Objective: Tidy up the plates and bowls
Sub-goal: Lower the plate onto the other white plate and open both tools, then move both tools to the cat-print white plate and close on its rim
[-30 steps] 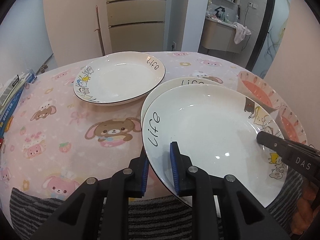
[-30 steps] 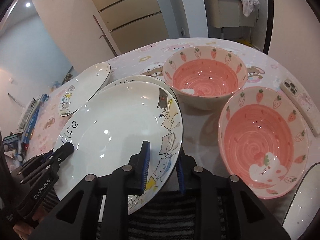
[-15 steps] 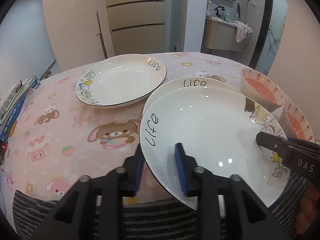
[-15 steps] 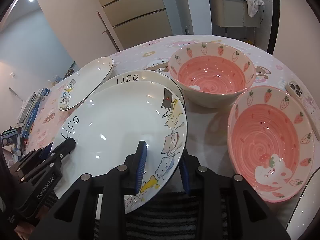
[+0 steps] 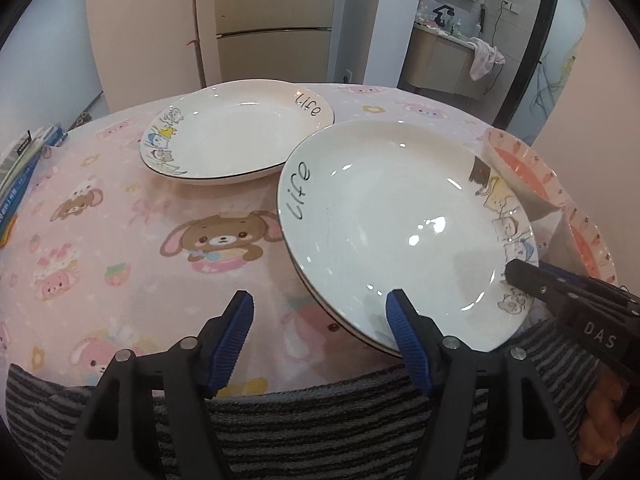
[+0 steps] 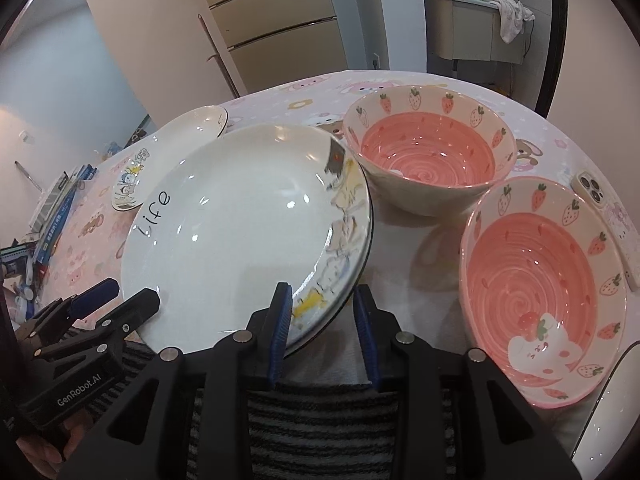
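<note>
Two white "Life" plates lie stacked at the table's near edge; the top plate (image 5: 400, 224) shows in the right wrist view too (image 6: 240, 232). My left gripper (image 5: 320, 320) is open, its right finger at the stack's near rim, its left finger over the cloth. My right gripper (image 6: 320, 308) is open, its jaws straddling the stack's near right rim with a gap. A third "Life" plate (image 5: 236, 144) lies alone farther back. Two pink strawberry bowls (image 6: 432, 156) (image 6: 544, 296) stand to the right.
The round table has a pink cartoon cloth (image 5: 120, 220). Books and boxes (image 5: 20, 168) lie at the left edge. A phone (image 6: 612, 216) lies at the far right. A striped cloth (image 6: 312, 416) hangs at the near edge.
Both grippers held the top plate, set it down on the lower plate and opened. The left gripper opened wide; the right opened a little.
</note>
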`<action>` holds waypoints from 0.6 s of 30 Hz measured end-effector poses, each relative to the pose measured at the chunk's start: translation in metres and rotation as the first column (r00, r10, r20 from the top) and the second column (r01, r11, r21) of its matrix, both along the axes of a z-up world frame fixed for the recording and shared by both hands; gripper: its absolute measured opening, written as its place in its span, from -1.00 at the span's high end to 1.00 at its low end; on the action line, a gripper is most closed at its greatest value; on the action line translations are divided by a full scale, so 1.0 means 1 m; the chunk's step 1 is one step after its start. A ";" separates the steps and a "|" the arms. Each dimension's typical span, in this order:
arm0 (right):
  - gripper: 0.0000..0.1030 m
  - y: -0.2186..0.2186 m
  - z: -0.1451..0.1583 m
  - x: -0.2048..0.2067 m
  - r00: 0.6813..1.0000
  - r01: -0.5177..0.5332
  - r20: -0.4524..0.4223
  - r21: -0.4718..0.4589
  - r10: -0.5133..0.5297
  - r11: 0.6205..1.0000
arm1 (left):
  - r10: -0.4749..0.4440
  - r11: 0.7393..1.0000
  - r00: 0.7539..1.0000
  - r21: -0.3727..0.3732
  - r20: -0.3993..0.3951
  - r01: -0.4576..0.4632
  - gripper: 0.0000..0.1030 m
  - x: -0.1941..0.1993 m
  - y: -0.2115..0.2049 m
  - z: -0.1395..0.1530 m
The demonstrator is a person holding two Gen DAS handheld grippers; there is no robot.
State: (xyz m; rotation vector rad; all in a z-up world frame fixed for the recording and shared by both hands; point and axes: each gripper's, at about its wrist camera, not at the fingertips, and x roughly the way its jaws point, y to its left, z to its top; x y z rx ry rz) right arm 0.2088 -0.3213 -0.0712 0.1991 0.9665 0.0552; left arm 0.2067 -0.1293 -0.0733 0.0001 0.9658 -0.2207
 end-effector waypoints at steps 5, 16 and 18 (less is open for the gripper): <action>0.36 -0.004 -0.009 0.007 0.999 -0.016 -0.048 0.081 0.020 0.997 | -0.005 1.000 1.000 0.022 0.029 0.004 -0.38 -0.005 -0.003 0.002; 0.28 -0.010 -0.002 -0.001 0.999 -0.019 -0.024 0.108 0.022 0.994 | 0.027 0.999 0.975 0.017 0.220 -0.032 -0.38 -0.027 0.016 0.044; 0.26 -0.009 0.002 -0.005 1.000 -0.018 -0.013 0.096 0.019 0.995 | 0.035 0.999 0.963 0.000 0.267 -0.036 -0.39 -0.036 0.023 0.062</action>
